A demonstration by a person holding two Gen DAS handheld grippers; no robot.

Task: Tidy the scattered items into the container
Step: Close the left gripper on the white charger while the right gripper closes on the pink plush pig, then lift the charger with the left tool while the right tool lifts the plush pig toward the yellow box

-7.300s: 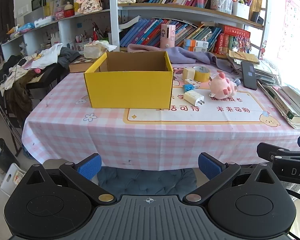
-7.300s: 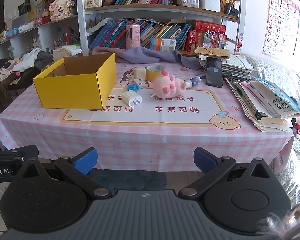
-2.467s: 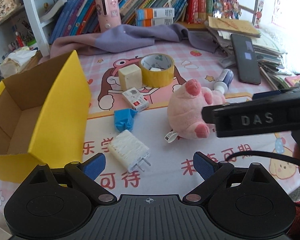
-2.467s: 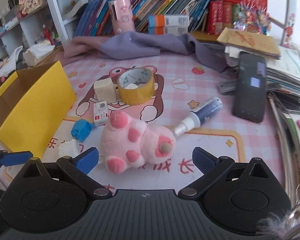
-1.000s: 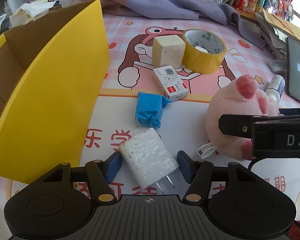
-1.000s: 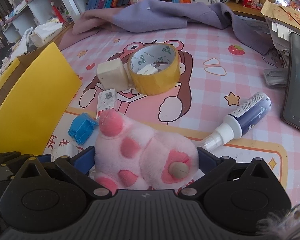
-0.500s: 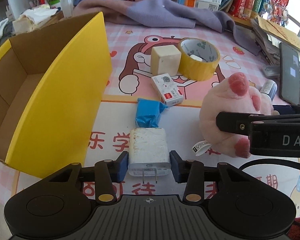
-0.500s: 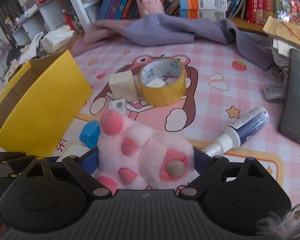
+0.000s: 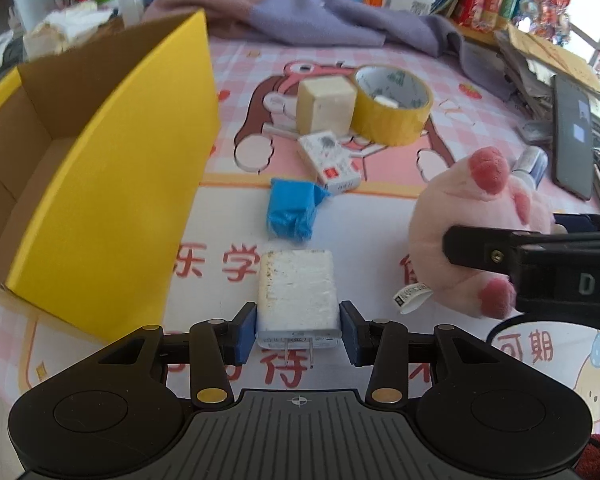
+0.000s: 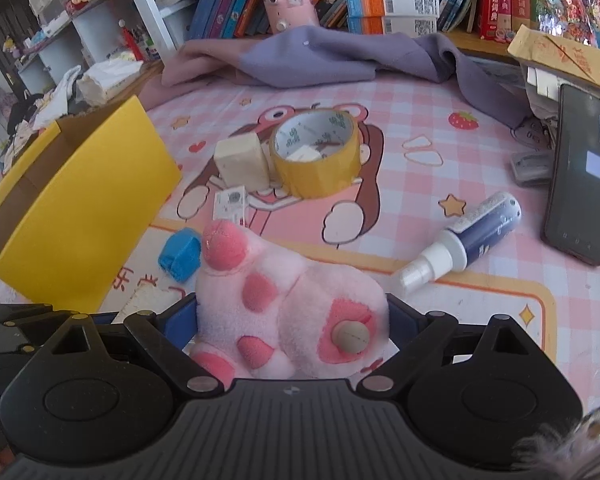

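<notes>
Both tools angle steeply down at the table [image 9: 480, 364]. The left tool [image 9: 298, 330] has its blue pads clamped on the sides of a white plug-in charger [image 9: 297, 294], prongs pointing back toward the camera, just right of the open yellow cardboard box [image 9: 112, 184]. The right tool [image 10: 292, 320] squeezes a pink plush pig [image 10: 288, 312] between its pads; in the left view its black arm carries the letters "DA", the rest cut off by the frame edge. The mat shows red Chinese characters, partly covered. A small sewn tag on the plush is too tiny to read. Beyond lie a blue wrapped lump [image 9: 294, 210], a small white card box [image 9: 328, 160], a cream block [image 9: 326, 100], yellow tape roll [image 9: 392, 106] and spray bottle [image 10: 466, 238].
</notes>
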